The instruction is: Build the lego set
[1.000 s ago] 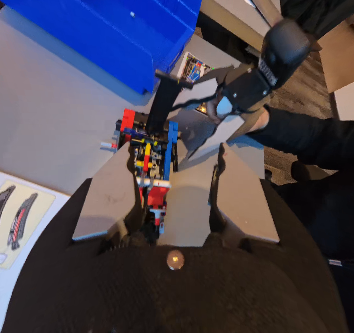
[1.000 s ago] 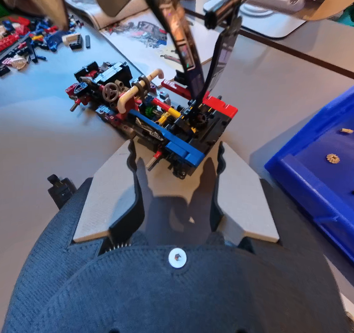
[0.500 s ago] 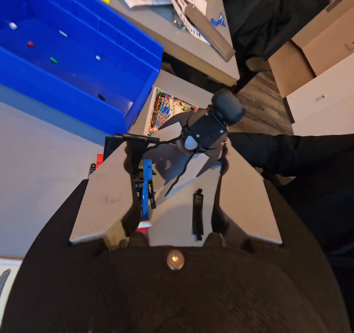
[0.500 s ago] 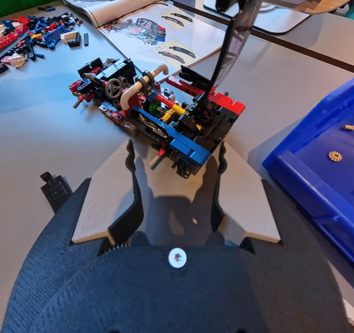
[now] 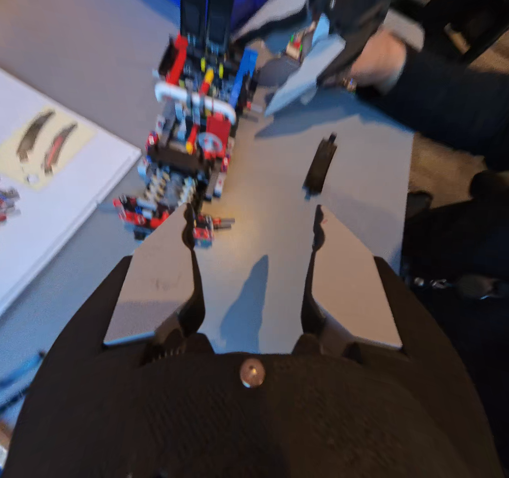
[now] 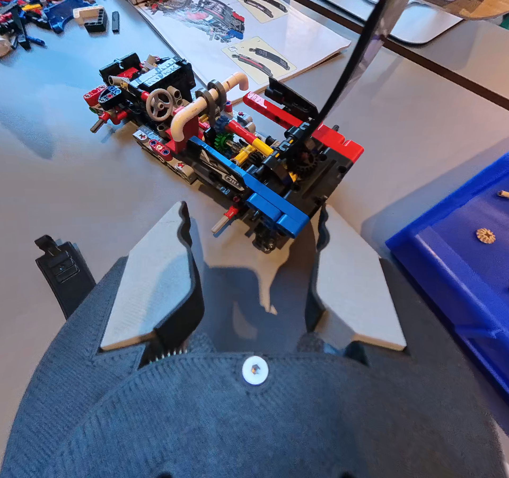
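The lego set is only partly built. In the middle of the right wrist view a long car chassis [image 6: 220,145] is seen on the grey table [image 6: 68,189], with a steering wheel [image 6: 159,105], a white curved pipe [image 6: 203,104], blue and red side beams and gears already fitted. Two tall black panels [image 5: 206,5] are raised at its rear end, in the upper middle of the left wrist view. No wheels and no body shell are seen on it.

Much is judged to be left. A curved black panel [image 5: 319,164] is lying loose to the right of the chassis, a heap of loose parts [image 6: 33,10] is kept in the upper left, and the instruction booklet [image 6: 248,24] is lying open behind the model. A blue bin [image 6: 454,272] with small parts is placed at the right edge.

The left gripper [image 5: 253,217] is spread apart and empty, near the front of the chassis. The right gripper [image 6: 253,214] is also spread apart, nothing is grasped, just before the blue rear corner.
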`<state>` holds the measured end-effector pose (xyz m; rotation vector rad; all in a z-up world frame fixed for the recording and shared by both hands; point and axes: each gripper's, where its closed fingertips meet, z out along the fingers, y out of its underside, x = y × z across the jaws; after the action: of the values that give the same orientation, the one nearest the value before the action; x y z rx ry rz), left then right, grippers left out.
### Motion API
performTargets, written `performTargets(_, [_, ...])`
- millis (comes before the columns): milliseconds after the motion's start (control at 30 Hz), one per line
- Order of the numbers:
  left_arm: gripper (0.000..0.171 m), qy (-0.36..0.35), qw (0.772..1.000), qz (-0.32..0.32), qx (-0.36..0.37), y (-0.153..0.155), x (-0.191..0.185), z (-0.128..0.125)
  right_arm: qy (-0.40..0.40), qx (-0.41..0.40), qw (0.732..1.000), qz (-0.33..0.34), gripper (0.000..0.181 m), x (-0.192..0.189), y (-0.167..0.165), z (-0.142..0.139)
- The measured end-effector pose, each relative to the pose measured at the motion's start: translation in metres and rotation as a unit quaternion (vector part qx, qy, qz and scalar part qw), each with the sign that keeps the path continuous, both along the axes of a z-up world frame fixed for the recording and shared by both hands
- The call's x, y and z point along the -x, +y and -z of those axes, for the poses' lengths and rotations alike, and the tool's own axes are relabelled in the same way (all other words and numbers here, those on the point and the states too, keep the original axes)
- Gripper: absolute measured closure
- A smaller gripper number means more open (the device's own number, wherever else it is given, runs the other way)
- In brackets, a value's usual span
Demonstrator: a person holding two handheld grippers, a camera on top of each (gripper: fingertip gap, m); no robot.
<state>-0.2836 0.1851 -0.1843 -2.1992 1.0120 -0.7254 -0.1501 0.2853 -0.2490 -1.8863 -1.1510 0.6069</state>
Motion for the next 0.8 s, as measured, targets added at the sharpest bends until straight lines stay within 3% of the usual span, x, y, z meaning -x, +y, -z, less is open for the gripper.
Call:
performTargets(200, [0.092, 0.001, 0.999, -0.007, -0.038, -0.053, 0.016, 0.036, -0.027, -0.016, 0.999, 0.008, 0.098, -0.006, -0.006, -0.005])
performTargets(267, [0.085, 0.009, 0.997, -0.014, -0.078, -0.045, 0.019, 0.038, -0.015, -0.026, 1.000, 0.008, 0.098, -0.008, -0.012, -0.017])
performTargets(400, [0.080, -0.029, 0.984, -0.029, -0.173, -0.006, 0.008, 0.020, -0.019, -0.035, 0.999, 0.001, 0.099, -0.006, -0.028, -0.028])
performTargets(667, [0.071, -0.092, 0.968, -0.022, -0.232, 0.038, -0.012, 0.011, -0.001, -0.048, 0.999, -0.022, 0.101, 0.013, -0.049, -0.028])
performTargets(800, [0.072, -0.035, 0.968, -0.022, -0.246, 0.041, -0.002, 0.027, 0.020, -0.083, 0.995, -0.045, 0.105, 0.024, -0.044, -0.031])
